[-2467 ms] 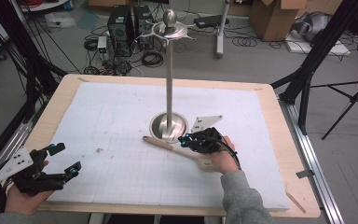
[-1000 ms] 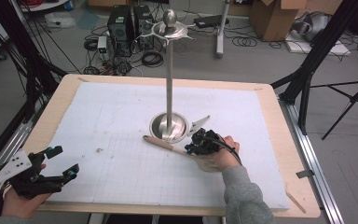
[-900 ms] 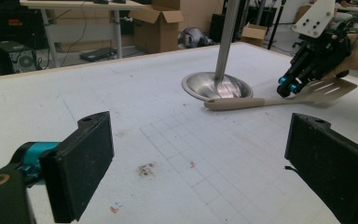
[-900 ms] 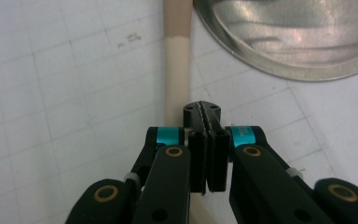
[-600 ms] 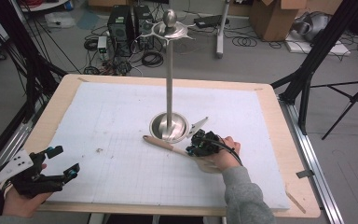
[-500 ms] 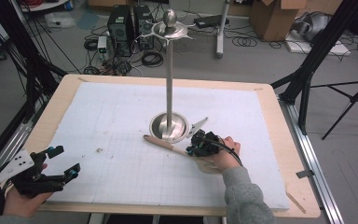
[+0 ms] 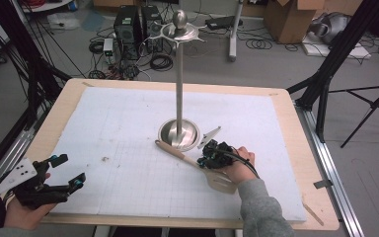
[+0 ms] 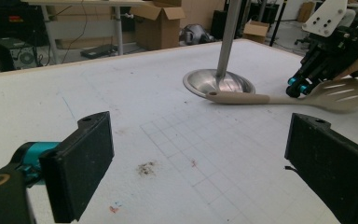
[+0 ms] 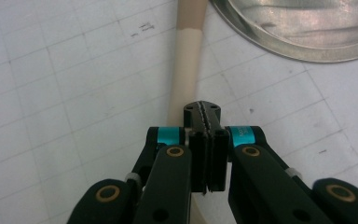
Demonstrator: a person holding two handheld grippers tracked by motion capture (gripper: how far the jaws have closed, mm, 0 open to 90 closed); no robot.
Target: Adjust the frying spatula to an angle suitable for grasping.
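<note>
Right gripper [image 7: 208, 157] over spatula [image 7: 197, 163] beside stand base [image 7: 178, 134], jaws pressed together above its handle, left gripper [image 7: 64, 174] well apart, jaws wide open, empty

Bright, even overhead light, soft shadows, slight blur, glare on the metal base [image 9: 303, 28].

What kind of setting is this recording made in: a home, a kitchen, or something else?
Most likely a lab or workshop used for recordings, not a kitchen. A wooden table topped with a white grid mat stands among computer towers, loose floor cables and cardboard boxes.
</note>
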